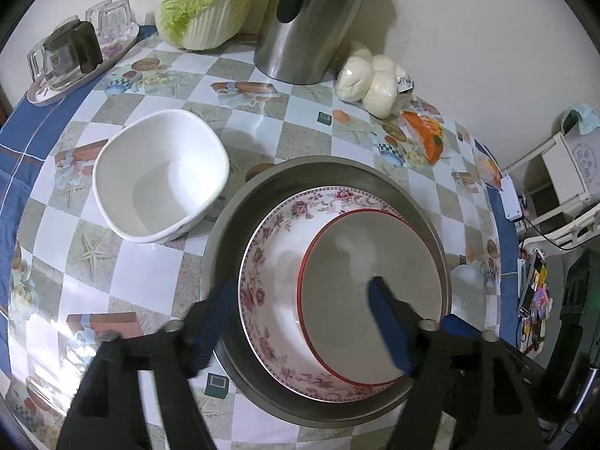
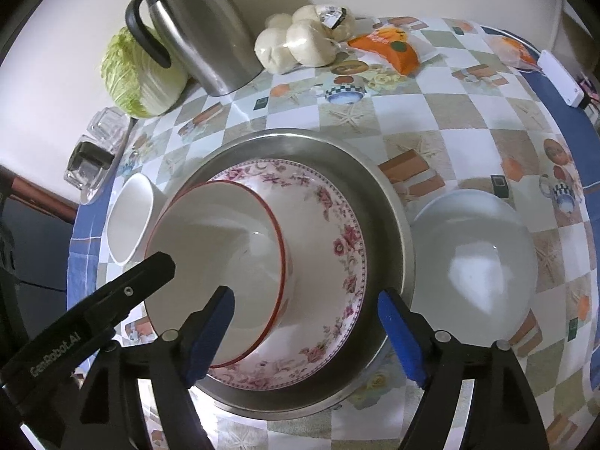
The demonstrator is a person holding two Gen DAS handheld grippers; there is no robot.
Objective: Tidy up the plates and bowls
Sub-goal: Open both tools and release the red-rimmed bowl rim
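Note:
A steel basin (image 1: 230, 247) (image 2: 386, 202) stands on the checked tablecloth. A floral bowl (image 1: 262, 262) (image 2: 337, 232) sits in it, and a red-rimmed white bowl (image 1: 356, 255) (image 2: 210, 232) sits in that. My left gripper (image 1: 300, 322) is open: one finger is outside the basin's left rim, the other inside the red-rimmed bowl, and neither pad presses. My right gripper (image 2: 307, 337) is open too, astride the stack's right side with one finger in the red-rimmed bowl. A white square bowl (image 1: 161, 176) (image 2: 127, 217) lies to the left, and a pale round bowl (image 2: 472, 255) to the right.
At the back stand a steel jug (image 1: 311, 26) (image 2: 198, 30), a cabbage (image 1: 206, 3), bagged buns (image 1: 367, 78) and an orange packet (image 1: 427, 131). A tray of glasses (image 1: 75, 56) sits at the far left. The table's blue edge curves round on both sides.

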